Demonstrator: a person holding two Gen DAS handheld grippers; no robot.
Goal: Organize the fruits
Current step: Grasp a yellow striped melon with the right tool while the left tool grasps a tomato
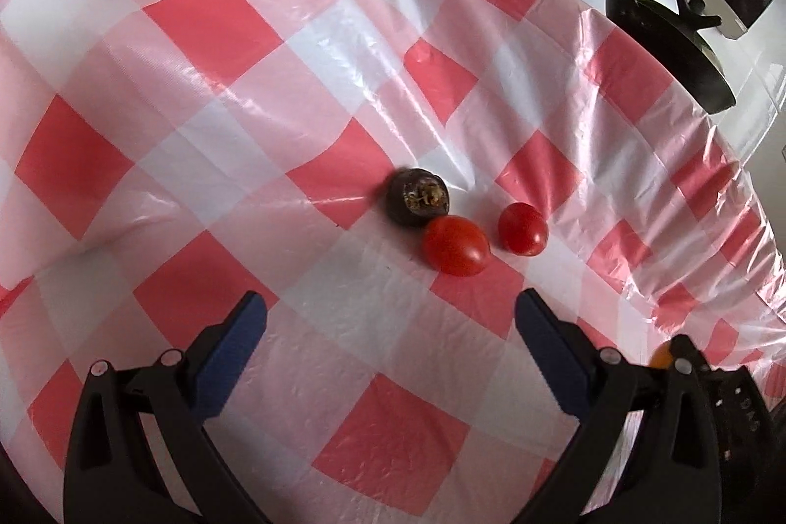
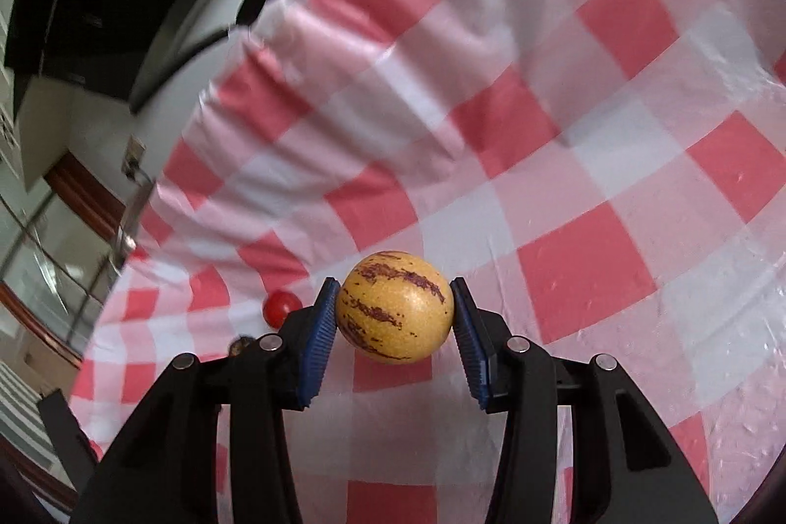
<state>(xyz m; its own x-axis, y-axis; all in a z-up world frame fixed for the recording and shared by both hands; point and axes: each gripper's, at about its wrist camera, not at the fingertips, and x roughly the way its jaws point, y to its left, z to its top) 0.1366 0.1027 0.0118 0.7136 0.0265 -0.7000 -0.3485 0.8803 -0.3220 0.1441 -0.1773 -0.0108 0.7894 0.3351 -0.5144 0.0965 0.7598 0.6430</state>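
Hovering over the checked tablecloth [image 1: 206,18], the left gripper [image 1: 390,317] stands with its fingers spread wide and nothing between them. Just ahead lie a dark round fruit [image 1: 417,196] and two cherry tomatoes, the nearer tomato [image 1: 457,245] touching it and the farther tomato [image 1: 522,228] just right of both. The right gripper [image 2: 395,315] clamps a yellow purple-streaked fruit [image 2: 394,307] between its pads, apparently clear of the cloth. The empty left hand seems nearer the trio.

Left gripper [image 1: 390,313]: jaws wide apart, nothing between pads, angled down at table. Right gripper [image 2: 394,312]: blue pads clamped on both sides of yellow streaked fruit [image 2: 394,314], held off cloth.
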